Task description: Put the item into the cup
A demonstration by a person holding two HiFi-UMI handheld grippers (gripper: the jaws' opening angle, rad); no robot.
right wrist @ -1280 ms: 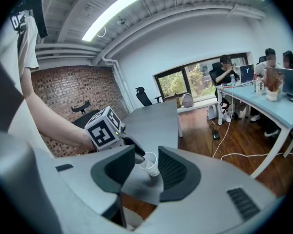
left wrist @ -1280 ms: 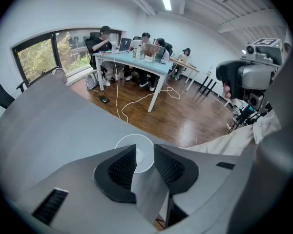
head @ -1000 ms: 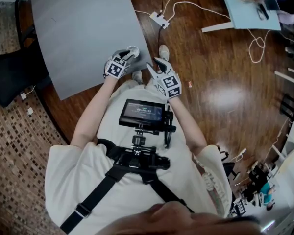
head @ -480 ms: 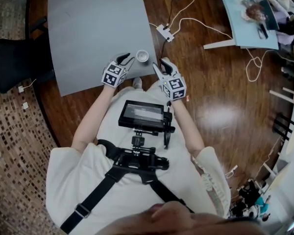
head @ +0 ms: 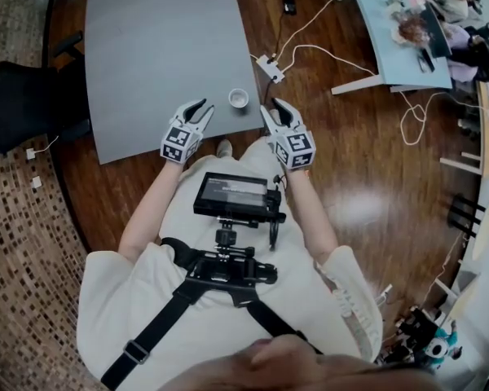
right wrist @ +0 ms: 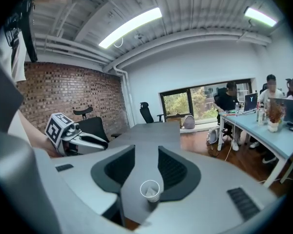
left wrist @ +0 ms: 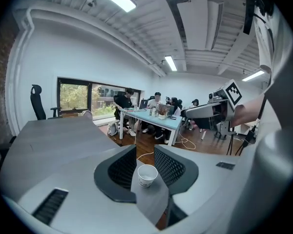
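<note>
We see the left gripper [left wrist: 145, 151] with its jaws wide apart and holding nothing. Through the gap, the white cup [left wrist: 147, 175] shows standing upright on the grey table [left wrist: 53, 140], clear of both jaws. The right gripper [right wrist: 146, 152] is likewise spread open with nothing held, and the same cup [right wrist: 152, 197] shows beyond its jaws, untouched. From this side we look down into the cup, where a small pale item [right wrist: 149, 191] lies inside. What it is we cannot tell.

In the head view the cup [head: 239, 98] stands near the table's [head: 155, 47] near edge, by its right corner. The left gripper [head: 200, 110] hovers at the cup's 7 o'clock and the right gripper [head: 274, 111] at its 5 o'clock, both near the cup and pointing toward it.

Farther out, a white power strip [head: 269, 65] lies on the wooden floor at the cup's 1 o'clock. A black chair [head: 24, 104] stands at the table's 9 o'clock. A light blue desk [head: 399, 31] sits at 2 o'clock, well apart. A small monitor [head: 232, 195] rides on the chest rig at 6 o'clock.
</note>
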